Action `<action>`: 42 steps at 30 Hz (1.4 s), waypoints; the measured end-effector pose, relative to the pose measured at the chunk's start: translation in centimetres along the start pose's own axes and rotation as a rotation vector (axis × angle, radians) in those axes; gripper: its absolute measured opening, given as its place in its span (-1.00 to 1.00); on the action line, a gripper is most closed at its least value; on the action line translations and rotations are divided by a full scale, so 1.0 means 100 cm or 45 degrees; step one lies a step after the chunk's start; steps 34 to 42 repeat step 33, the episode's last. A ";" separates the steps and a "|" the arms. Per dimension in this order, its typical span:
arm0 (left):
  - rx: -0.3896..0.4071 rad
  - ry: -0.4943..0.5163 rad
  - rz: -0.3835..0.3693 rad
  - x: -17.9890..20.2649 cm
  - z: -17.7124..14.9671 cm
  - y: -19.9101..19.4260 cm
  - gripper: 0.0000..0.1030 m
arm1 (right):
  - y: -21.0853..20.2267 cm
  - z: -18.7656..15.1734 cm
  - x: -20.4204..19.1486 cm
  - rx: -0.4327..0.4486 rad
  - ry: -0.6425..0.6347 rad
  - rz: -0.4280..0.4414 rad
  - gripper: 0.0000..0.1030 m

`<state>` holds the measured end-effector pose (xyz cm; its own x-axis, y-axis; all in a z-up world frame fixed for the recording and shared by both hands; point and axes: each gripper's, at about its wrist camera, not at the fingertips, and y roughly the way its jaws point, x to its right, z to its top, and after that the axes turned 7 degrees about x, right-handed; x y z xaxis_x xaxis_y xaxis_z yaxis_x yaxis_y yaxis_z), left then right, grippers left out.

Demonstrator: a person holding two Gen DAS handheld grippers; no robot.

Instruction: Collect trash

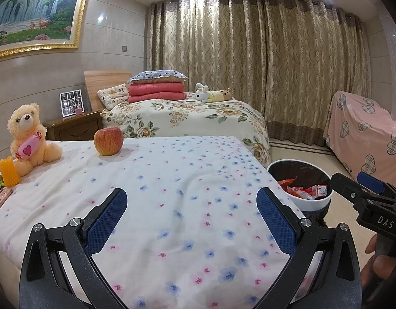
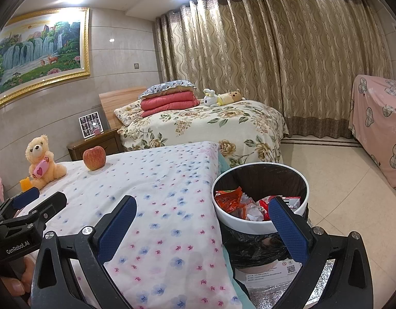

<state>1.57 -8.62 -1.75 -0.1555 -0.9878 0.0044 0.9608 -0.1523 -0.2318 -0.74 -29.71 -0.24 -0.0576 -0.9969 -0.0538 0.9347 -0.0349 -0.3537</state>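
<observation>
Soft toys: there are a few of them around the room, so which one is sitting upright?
The peach teddy bear holding a pink heart candy, beside the apple. The white bunny and the brown-eared plush lie flat on the floral bed.

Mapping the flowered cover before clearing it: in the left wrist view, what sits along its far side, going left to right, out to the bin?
Yellow foam sleeve → teddy bear → apple → trash bin, on the floor past the cover's right edge.

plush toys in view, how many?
3. Teddy bear sits on the near bed's far-left corner; white rabbit and brown-headed plush lie together on the far floral bed. Others may be hidden.
</observation>
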 end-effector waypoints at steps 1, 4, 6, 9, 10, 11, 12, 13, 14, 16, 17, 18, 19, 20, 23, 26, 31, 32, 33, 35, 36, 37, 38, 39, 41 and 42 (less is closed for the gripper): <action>0.000 0.001 0.000 0.000 0.000 0.000 0.99 | 0.000 0.000 0.001 0.000 -0.001 0.000 1.00; 0.000 0.001 0.000 0.000 0.000 0.000 1.00 | 0.000 0.000 0.000 -0.001 -0.001 0.002 1.00; 0.000 0.000 0.001 0.000 0.000 0.000 0.99 | 0.001 0.000 0.000 0.000 -0.001 0.003 1.00; -0.001 0.001 0.002 0.000 0.001 0.000 0.99 | 0.000 0.000 -0.001 0.000 0.000 0.003 1.00; -0.001 0.001 0.002 0.000 0.000 0.000 0.99 | 0.000 0.000 -0.001 0.000 0.001 0.004 1.00; -0.001 0.000 0.001 0.000 0.000 0.000 0.99 | 0.000 0.000 -0.001 0.000 0.001 0.003 1.00; -0.001 0.000 0.000 0.000 0.000 0.000 1.00 | 0.000 0.000 -0.001 0.001 0.001 0.003 1.00; 0.000 0.001 0.000 0.000 0.000 0.000 1.00 | 0.000 0.000 -0.001 0.001 0.001 0.004 1.00; 0.000 0.002 0.001 0.000 0.000 0.000 0.99 | 0.000 0.000 -0.001 0.000 0.000 0.003 1.00; -0.001 0.001 0.001 0.000 0.000 0.000 0.99 | 0.000 0.000 -0.003 0.000 0.001 0.005 1.00; -0.001 0.001 0.001 0.000 0.000 0.000 0.99 | -0.001 0.000 -0.004 0.000 0.002 0.006 1.00; -0.002 0.001 0.000 0.000 0.001 0.000 0.99 | -0.001 -0.001 -0.005 0.000 0.002 0.007 1.00; -0.003 0.001 0.001 0.000 0.000 0.000 0.99 | -0.001 -0.001 -0.008 -0.001 0.001 0.008 1.00; -0.005 0.000 0.002 -0.001 -0.001 0.000 0.99 | -0.002 -0.001 -0.009 -0.002 0.001 0.009 1.00; -0.009 -0.003 0.003 -0.002 -0.003 0.001 0.99 | -0.003 -0.001 -0.011 -0.006 0.002 0.013 1.00; -0.016 -0.006 0.001 -0.003 -0.004 0.003 0.99 | -0.001 -0.001 -0.012 -0.012 0.003 0.017 1.00; -0.026 -0.015 0.001 -0.006 -0.005 0.004 0.99 | -0.001 -0.002 -0.014 -0.023 0.010 0.021 1.00; -0.028 -0.017 0.003 -0.007 -0.005 0.004 0.99 | -0.002 -0.002 -0.014 -0.025 0.010 0.021 1.00; -0.030 -0.019 0.005 -0.007 -0.004 0.004 0.99 | -0.001 -0.002 -0.012 -0.028 0.011 0.022 1.00; -0.030 -0.019 0.005 -0.007 -0.004 0.004 0.99 | -0.001 -0.002 -0.012 -0.028 0.011 0.022 1.00; -0.030 -0.019 0.005 -0.007 -0.004 0.004 0.99 | -0.001 -0.002 -0.012 -0.028 0.011 0.022 1.00; -0.030 -0.019 0.005 -0.007 -0.004 0.004 0.99 | -0.001 -0.002 -0.012 -0.028 0.011 0.022 1.00; -0.030 -0.019 0.005 -0.007 -0.004 0.004 0.99 | -0.001 -0.002 -0.012 -0.028 0.011 0.022 1.00; -0.030 -0.019 0.005 -0.007 -0.004 0.004 0.99 | -0.001 -0.002 -0.012 -0.028 0.011 0.022 1.00; -0.030 -0.019 0.005 -0.007 -0.004 0.004 0.99 | -0.001 -0.002 -0.012 -0.028 0.011 0.022 1.00; -0.030 -0.019 0.005 -0.007 -0.004 0.004 0.99 | -0.001 -0.002 -0.012 -0.028 0.011 0.022 1.00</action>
